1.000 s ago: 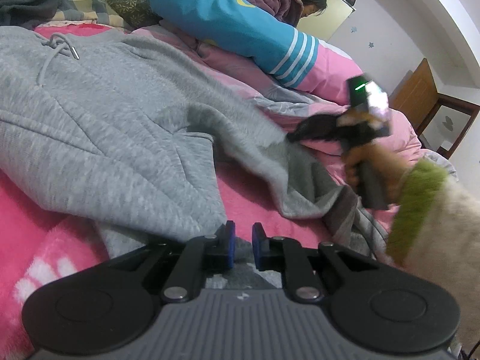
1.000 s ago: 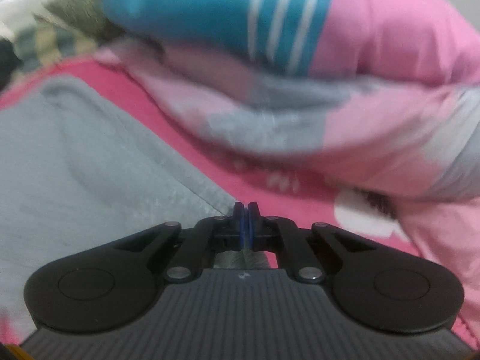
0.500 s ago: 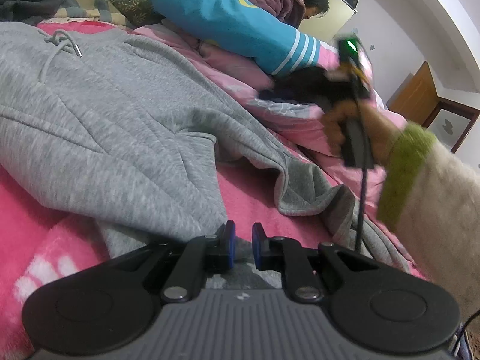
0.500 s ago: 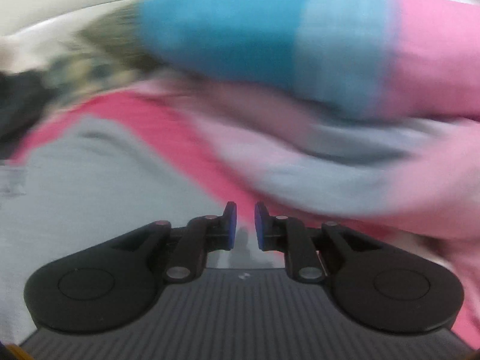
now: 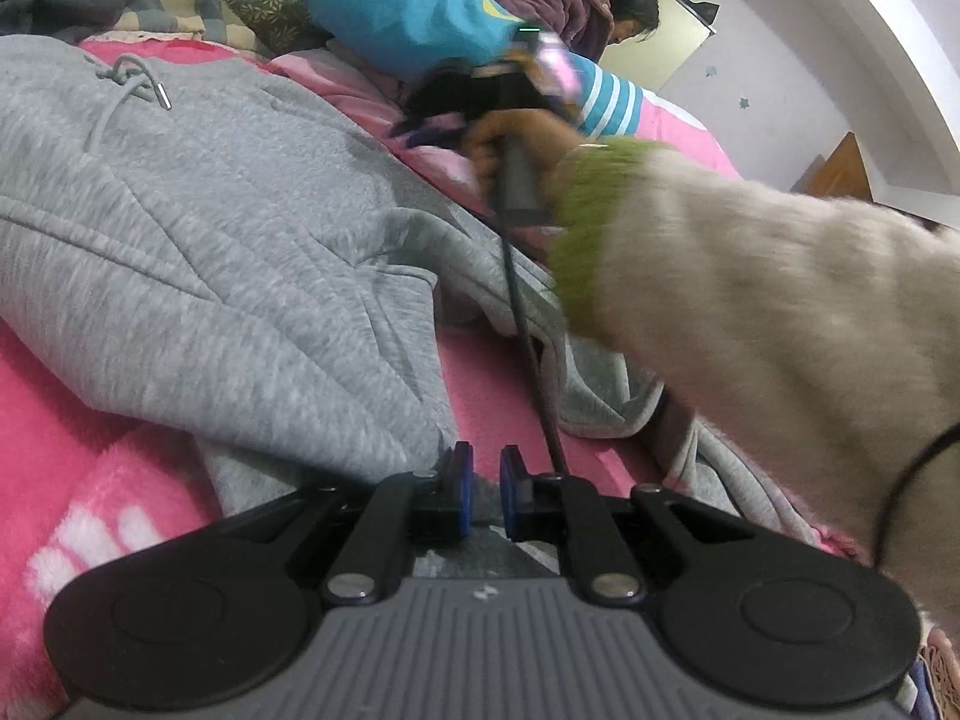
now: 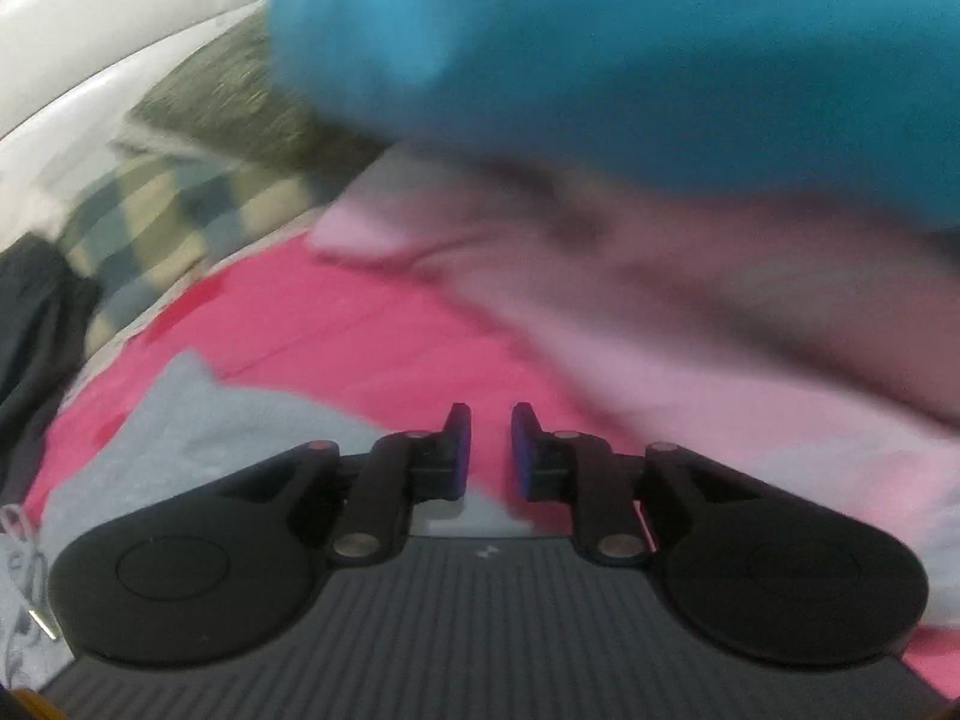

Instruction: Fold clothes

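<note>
Pink blanket (image 5: 72,468) covers the bed where a gray hoodie (image 5: 210,252) lies spread out, reaching from the far left to the near middle. My left gripper (image 5: 483,495) is clenched on the hoodie's near edge. My right gripper (image 6: 491,450), its 2 fingers slightly parted and empty, hangs over the far side near a blue pillow (image 6: 630,60).
</note>
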A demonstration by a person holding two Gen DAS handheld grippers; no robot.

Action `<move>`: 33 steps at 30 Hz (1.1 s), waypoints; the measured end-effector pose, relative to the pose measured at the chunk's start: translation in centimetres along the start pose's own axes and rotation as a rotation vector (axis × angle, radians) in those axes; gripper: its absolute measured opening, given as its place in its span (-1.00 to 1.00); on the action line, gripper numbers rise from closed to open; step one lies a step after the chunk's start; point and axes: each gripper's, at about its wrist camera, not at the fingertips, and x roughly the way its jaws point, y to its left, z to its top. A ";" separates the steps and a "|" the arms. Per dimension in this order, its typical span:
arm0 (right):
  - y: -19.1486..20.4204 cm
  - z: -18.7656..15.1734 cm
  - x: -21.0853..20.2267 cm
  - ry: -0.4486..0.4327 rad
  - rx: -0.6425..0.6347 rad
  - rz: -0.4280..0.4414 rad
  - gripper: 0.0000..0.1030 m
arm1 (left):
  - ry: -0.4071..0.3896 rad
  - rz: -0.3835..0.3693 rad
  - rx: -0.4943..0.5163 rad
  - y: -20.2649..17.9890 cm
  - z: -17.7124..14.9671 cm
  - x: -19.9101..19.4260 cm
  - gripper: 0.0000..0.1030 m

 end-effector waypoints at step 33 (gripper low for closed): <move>-31.5 -37.0 -41.2 -0.172 0.838 -0.227 0.09 | 0.131 0.014 0.641 -18.2 -2.3 8.8 -0.38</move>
